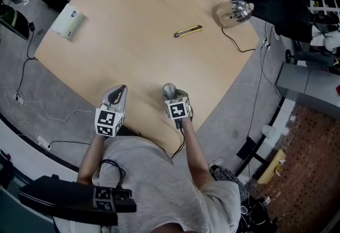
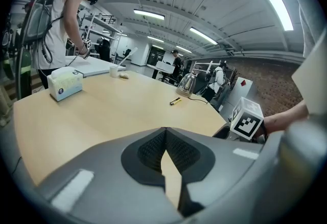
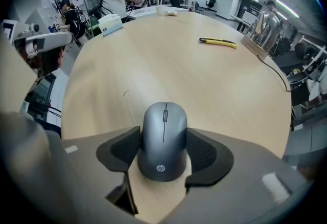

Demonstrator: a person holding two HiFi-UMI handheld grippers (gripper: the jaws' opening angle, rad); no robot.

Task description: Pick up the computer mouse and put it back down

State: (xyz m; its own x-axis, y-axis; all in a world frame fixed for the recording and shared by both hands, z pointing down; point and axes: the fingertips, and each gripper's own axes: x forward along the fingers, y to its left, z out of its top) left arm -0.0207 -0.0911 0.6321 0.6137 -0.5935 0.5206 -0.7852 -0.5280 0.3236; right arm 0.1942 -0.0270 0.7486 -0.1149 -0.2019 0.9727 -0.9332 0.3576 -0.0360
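right gripper [image 3: 162, 141] around the computer mouse [image 3: 163, 128]
its pads touch both mouse sides on the table [image 3: 179, 64]; left gripper [image 2: 166, 142] closed, empty.

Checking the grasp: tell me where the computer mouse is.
The computer mouse lies at the near edge of the table, centre of the head view, between the pads of the right hand-held gripper, touching both.

Light: bright, even, from ceiling strip lights [image 2: 149, 14].
Shadows: soft on tabletop [image 1: 143, 40].
Edges: 2 gripper views fisheye-bent, dark-cornered.
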